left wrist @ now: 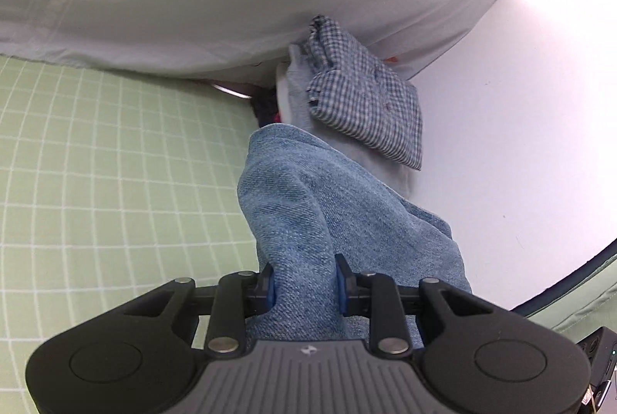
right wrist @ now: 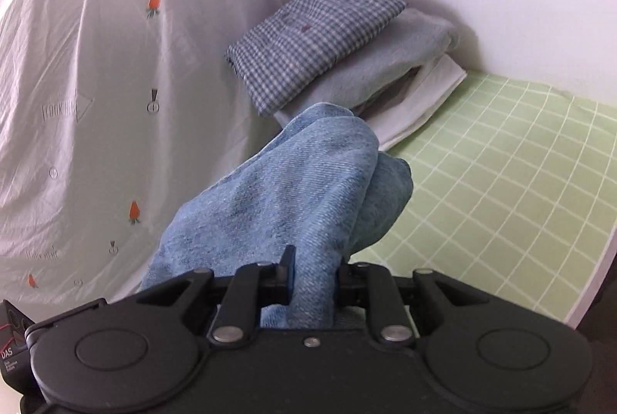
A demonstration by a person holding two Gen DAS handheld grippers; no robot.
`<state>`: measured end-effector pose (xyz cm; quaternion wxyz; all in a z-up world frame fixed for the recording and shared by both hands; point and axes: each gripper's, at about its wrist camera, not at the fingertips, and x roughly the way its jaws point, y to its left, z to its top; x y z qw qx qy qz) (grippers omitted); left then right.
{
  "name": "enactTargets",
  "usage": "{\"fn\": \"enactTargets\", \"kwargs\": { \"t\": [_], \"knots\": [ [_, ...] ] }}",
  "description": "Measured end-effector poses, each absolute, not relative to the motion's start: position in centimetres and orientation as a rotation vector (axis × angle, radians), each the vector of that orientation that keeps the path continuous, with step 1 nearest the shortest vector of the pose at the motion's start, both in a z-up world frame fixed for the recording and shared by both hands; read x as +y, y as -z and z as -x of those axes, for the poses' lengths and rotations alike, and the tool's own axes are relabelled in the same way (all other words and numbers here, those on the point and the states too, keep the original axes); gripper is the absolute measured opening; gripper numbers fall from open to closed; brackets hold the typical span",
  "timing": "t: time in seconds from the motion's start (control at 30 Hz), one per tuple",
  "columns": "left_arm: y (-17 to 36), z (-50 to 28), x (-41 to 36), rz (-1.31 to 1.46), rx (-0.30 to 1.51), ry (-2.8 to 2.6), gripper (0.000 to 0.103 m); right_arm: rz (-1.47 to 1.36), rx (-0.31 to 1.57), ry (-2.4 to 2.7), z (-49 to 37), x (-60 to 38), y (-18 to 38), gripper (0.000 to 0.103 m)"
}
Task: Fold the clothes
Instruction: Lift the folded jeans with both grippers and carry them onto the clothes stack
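The biggest risk is the denim garment (left wrist: 308, 205) slipping: each gripper pinches only a bunched fold, so a quick swing could pull the thick cloth out of one pair of jaws and let the fold collapse. The left gripper (left wrist: 304, 284) has its jaws nearly closed on a wad of denim that rises ahead of them. The right gripper (right wrist: 313, 277) is clamped narrowly on another wad, the rest bulging forward and to the left. The denim seems lifted clear of the bed (right wrist: 501, 159), though its lower end is hidden.

Ahead of both jaws lies the carrot-print sheet (right wrist: 96, 47), draped across the back. Just beyond the denim sits a stack of folded clothes (right wrist: 385, 66), a checked shirt (left wrist: 366, 97) uppermost; a careless drop could knock it askew. A white wall (left wrist: 501, 105) closes in behind the stack.
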<state>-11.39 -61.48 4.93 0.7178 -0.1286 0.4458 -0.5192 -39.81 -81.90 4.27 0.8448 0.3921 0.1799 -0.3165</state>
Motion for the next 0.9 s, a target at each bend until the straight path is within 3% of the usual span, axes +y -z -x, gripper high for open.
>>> {"fn": "enactTargets", "kwargs": {
  "t": [0.4,0.63,0.77,0.9],
  "knots": [
    [-12.8,14.3,-79.0,0.352,0.714,1.128,0.029,-0.669,0.164,0.51,40.6,-101.5,-11.4,0.018],
    [-18.2,10.0,-88.1,0.349,0.544,1.141,0.029,-0.58,0.023,0.424,35.5,-111.6,-16.9,0.018],
    [-17.6,5.0,-93.5,0.309,0.531,1.062,0.03,-0.587,0.005,0.411,29.9,-117.1,-16.4,0.018],
    [-12.5,0.4,-98.1,0.241,0.684,0.919,0.031,-0.656,0.118,0.483,22.7,-121.7,-11.0,0.023]
  ]
}}
